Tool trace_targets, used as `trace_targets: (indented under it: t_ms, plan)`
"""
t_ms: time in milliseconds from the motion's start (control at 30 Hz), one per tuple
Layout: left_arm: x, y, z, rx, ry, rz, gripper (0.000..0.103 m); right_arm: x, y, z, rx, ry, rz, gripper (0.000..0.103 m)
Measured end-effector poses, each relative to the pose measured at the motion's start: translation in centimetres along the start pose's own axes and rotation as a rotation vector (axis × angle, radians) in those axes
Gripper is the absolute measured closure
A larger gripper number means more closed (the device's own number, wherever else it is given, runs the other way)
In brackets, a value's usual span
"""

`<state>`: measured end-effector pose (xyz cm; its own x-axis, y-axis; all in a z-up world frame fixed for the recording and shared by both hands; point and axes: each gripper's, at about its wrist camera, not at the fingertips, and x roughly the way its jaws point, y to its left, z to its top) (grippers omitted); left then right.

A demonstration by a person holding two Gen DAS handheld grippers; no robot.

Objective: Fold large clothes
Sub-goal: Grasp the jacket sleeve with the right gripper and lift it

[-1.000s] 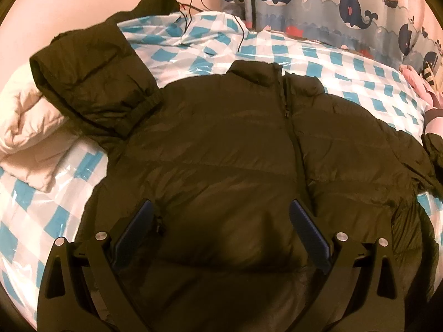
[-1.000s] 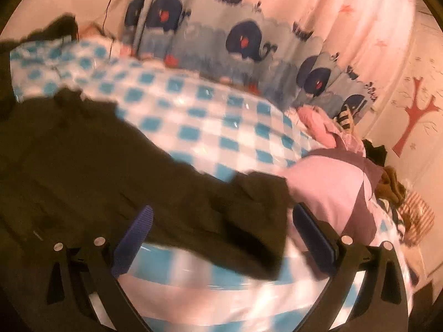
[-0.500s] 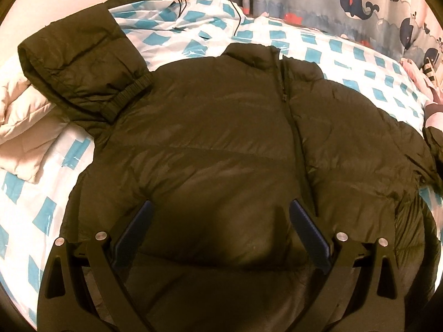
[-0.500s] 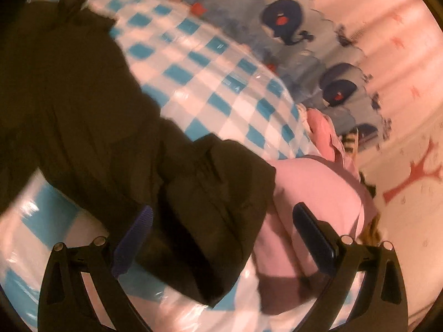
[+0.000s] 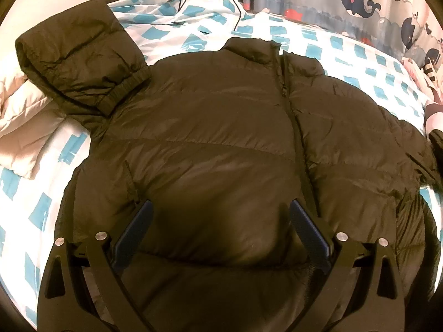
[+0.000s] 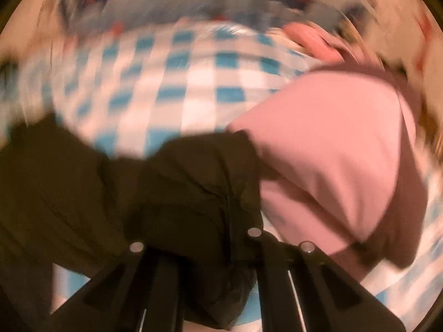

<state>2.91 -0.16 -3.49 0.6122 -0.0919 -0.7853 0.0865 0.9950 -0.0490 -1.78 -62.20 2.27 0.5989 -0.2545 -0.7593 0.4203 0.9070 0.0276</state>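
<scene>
I have the dark puffer jacket (image 5: 221, 144) lying front up and zipped on the checked bed cover (image 5: 360, 55), collar at the far side, hem nearest me. Its long axis runs near to far, straight ahead of my left tool (image 5: 220, 218), which hangs over the lower chest with its fingers spread wide and nothing between them.

The left sleeve (image 5: 80, 58) is doubled over at the far left, cuff resting on the shoulder, beside a cream quilt (image 5: 25, 127). The right sleeve (image 6: 199, 182) runs out to the right edge of the bed, and that is where my right tool (image 6: 199, 254) is. Its view is badly smeared, but I read the fingers as drawn in close with the bunched cuff end of that sleeve pinched between them, just beside a pink garment (image 6: 332, 144).

So the relation that matters: the sleeve end lies to the right of the body, and the right tool is on it while the left is well apart. I judge the coming move to be carrying that sleeve leftward across the chest, at right angles to the zip (image 5: 293, 127).
</scene>
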Motion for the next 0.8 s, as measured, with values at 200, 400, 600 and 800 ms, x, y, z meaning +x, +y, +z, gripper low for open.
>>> trace_targets:
  t_ms: [200, 400, 600, 800]
  plan:
    - [0.0, 0.5, 0.0, -0.03, 0.011, -0.016, 0.009, -4.6, -6.9, -0.5, 0.511, -0.162, 0.376, 0.096]
    - [0.1, 1.8, 0.2, -0.087, 0.024, -0.043, 0.009, -5.6, -11.2, -3.8, 0.941, -0.345, 0.61, 0.096]
    - [0.6, 3.1, 0.2, -0.15, 0.06, -0.078, 0.009, -2.2, -12.7, -7.6, 1.071, -0.277, 0.542, 0.094]
    - [1.3, 2.9, 0.1, -0.164, 0.085, -0.069, 0.009, -1.1, -12.0, -5.4, 0.911, -0.191, 0.388, 0.048]
